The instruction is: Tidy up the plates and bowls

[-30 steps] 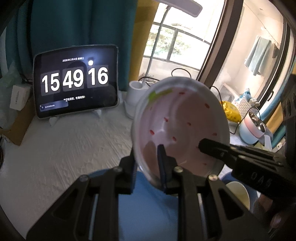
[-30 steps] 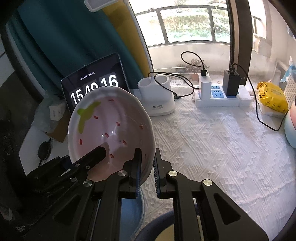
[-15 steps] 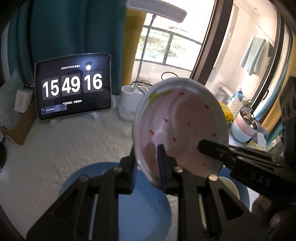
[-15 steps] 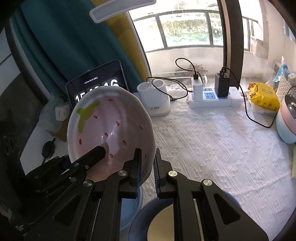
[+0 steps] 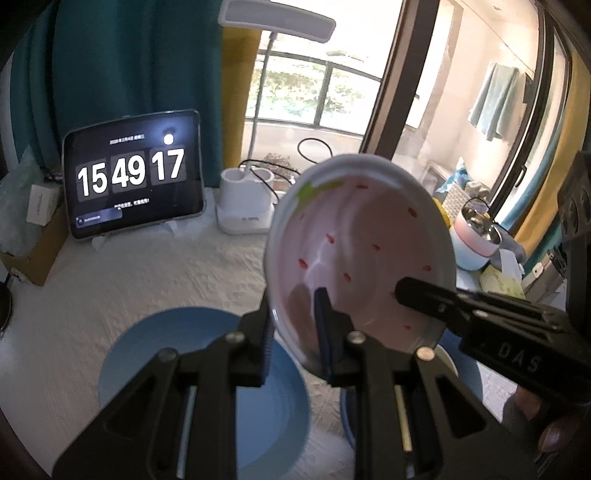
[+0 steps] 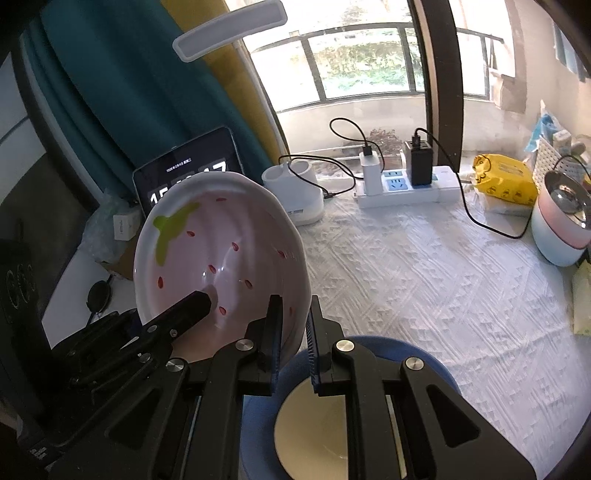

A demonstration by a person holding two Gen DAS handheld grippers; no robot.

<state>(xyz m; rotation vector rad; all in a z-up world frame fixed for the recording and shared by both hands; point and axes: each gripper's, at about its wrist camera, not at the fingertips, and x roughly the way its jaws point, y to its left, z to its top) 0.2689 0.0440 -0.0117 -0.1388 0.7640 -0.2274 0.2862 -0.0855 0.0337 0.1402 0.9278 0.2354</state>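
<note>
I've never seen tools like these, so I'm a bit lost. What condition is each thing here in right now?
Pink strawberry bowl: lifted, tilted, gripped at rim from both sides.
Left gripper: shut on its rim.
Right gripper: shut on its rim.
Light blue plate: flat on the table.
Tablet: on, showing 15 49 17.
Desk lamp: cannot tell.

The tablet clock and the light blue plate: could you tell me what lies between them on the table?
In the left wrist view, only bare white textured tablecloth lies between the tablet clock and the light blue plate; nothing stands there.
</note>
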